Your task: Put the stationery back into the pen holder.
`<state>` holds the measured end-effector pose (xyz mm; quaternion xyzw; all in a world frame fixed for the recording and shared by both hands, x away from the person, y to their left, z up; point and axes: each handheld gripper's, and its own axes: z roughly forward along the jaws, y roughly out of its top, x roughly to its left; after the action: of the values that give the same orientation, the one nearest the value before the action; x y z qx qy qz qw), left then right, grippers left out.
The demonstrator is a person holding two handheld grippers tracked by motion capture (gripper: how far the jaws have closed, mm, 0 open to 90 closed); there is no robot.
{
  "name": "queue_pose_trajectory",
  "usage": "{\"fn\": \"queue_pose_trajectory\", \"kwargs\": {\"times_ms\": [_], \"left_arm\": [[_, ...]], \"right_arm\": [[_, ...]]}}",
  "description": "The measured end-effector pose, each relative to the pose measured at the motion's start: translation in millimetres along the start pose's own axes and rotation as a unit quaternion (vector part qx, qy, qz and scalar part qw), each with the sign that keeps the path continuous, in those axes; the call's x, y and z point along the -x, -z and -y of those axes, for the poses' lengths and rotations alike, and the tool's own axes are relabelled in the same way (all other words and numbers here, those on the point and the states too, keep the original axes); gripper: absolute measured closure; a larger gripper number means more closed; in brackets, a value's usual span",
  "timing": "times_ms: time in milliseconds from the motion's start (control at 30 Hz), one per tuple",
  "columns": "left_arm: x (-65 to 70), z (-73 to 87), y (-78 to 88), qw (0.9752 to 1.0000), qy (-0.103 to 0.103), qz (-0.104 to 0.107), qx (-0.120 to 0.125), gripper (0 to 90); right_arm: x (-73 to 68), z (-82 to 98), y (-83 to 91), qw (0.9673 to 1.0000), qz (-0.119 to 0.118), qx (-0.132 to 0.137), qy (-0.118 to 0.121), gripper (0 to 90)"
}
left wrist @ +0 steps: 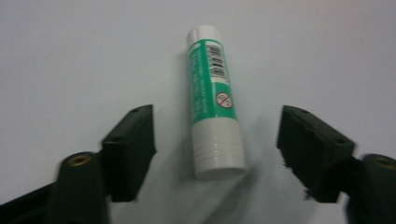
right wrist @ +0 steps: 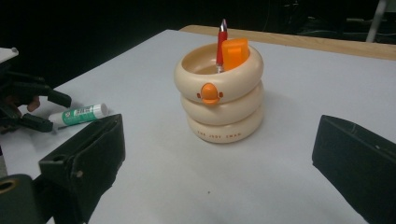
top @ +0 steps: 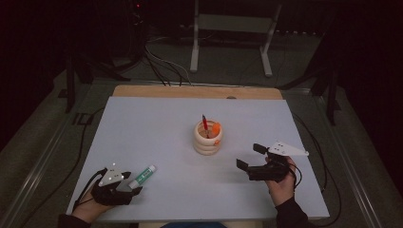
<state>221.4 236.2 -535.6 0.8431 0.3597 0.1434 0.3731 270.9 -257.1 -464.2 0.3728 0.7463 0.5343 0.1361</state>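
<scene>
A white and green glue stick (top: 142,176) lies on the pale table sheet (top: 157,123) at the front left. My left gripper (top: 134,185) is low over it and open; in the left gripper view the glue stick (left wrist: 215,107) lies lengthwise between the two jaws of the left gripper (left wrist: 219,154), with a gap on each side. A cream ringed pen holder (top: 207,138) with an orange duck bill stands mid-table and holds a red pen (right wrist: 221,42) and an orange item (right wrist: 236,52). My right gripper (top: 250,156) hovers open to the holder's right, facing the holder (right wrist: 219,102).
The right gripper view also catches the glue stick (right wrist: 79,114) and the left gripper (right wrist: 49,111) far left. A wooden table edge (top: 195,91) runs along the back. Cables and a metal stand's legs (top: 230,42) lie on the dark floor behind.
</scene>
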Motion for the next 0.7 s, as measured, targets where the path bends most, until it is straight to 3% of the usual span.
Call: {"fn": "queue_pose_trajectory", "kwargs": {"times_ms": [133, 300, 467, 700], "left_arm": [[-1.3, 0.4, -2.7, 1.0, -0.003, 0.0, -0.006, 42.6], [-0.5, 0.5, -4.2, 1.0, -0.007, 0.003, -0.005, 48.6], [3.0, 0.4, -9.9, 0.9993, -0.032, 0.005, -0.017, 54.7], [3.0, -0.1, -11.5, 0.9992, -0.035, 0.006, -0.018, 65.1]], "right_arm": [[0.4, 0.1, 0.0, 1.0, 0.001, 0.0, 0.0, 2.3], [0.7, 0.1, 0.6, 1.0, 0.002, 0.0, -0.001, 2.3], [0.5, 0.1, 0.6, 1.0, 0.001, -0.001, 0.0, 2.3], [0.4, 0.1, 0.1, 1.0, 0.002, -0.002, 0.001, 2.3]]}}
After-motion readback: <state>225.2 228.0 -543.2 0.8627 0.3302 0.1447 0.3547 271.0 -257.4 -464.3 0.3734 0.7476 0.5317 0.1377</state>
